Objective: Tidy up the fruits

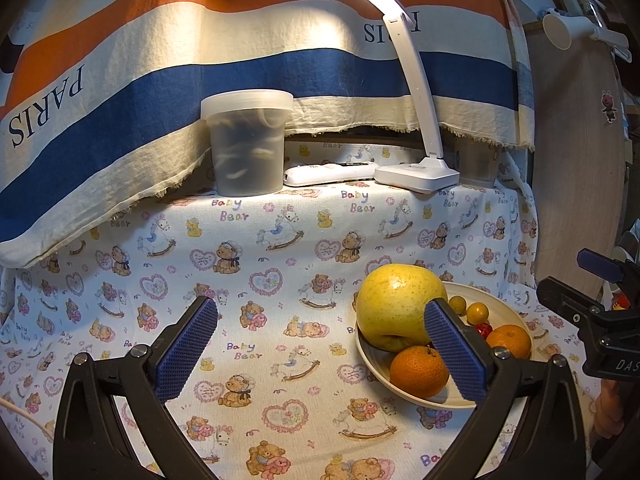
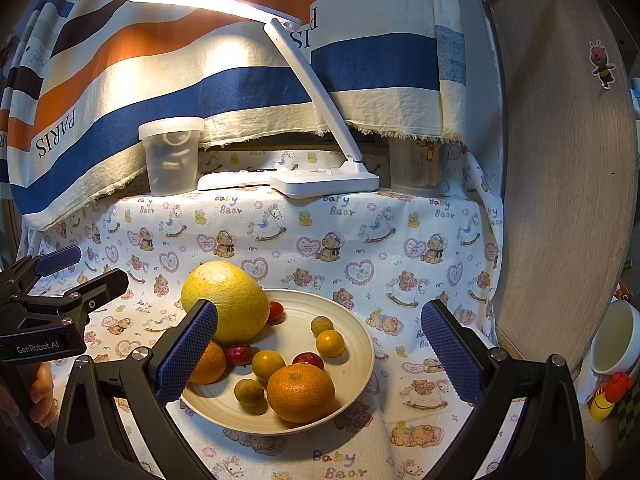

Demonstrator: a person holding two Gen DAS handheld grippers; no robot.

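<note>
A cream plate [image 2: 360, 364] on the bear-print cloth holds a big yellow apple [image 2: 226, 300], two oranges [image 2: 300, 392], several small yellow and green-brown fruits [image 2: 330, 343] and small red ones [image 2: 308, 358]. The plate [image 1: 504, 308], the apple [image 1: 396, 304] and an orange [image 1: 418, 370] also show in the left wrist view. My left gripper [image 1: 322, 346] is open and empty, left of the plate, its right finger in front of the plate. My right gripper [image 2: 320, 352] is open and empty above the plate. Each gripper shows at the edge of the other's view.
At the back stand a lidded translucent tub [image 1: 248, 144], a white remote [image 1: 328, 172], a white desk lamp [image 1: 418, 174] and a second clear container [image 2: 416, 172] under a striped hanging cloth. A wooden panel [image 2: 560, 160] walls the right side. A white cup [image 2: 612, 340] and toys lie beyond it.
</note>
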